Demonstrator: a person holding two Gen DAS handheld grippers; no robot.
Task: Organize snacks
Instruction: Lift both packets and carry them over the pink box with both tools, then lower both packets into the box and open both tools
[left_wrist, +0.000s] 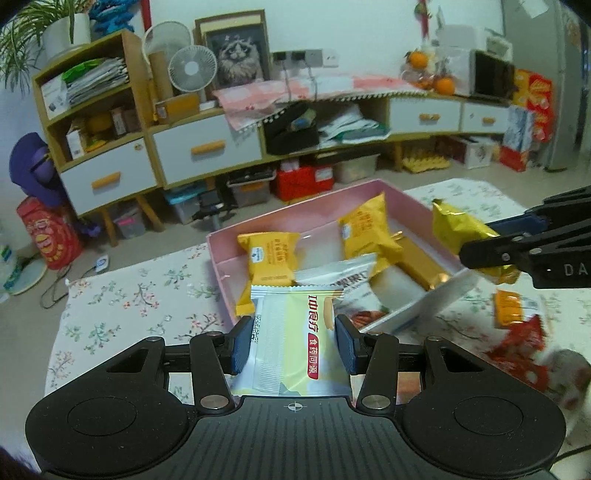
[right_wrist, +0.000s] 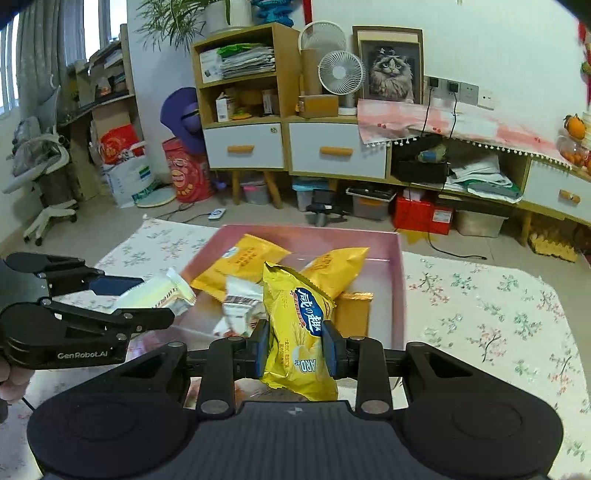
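left fingers (left_wrist: 293, 345): pinching a pale green-and-white snack packet (left_wrist: 295, 343) by its side edges, blue pads pressed on it
right fingers (right_wrist: 295, 349): pinching a yellow snack bag (right_wrist: 299, 332), upright between the pads
pink box (left_wrist: 417, 206): just ahead of both pairs of fingers, on the floral worktop (left_wrist: 122, 306)
inside box: two yellow packets (left_wrist: 271, 258), a gold bar wrapper (left_wrist: 417, 264), a white packet (right_wrist: 240, 306)
loose snacks: small orange packet (left_wrist: 511, 308) and red wrapper (left_wrist: 522, 350) on the worktop, right of the left fingers, blurred
person: part of a hand (right_wrist: 13, 384) at the left gripper's handle
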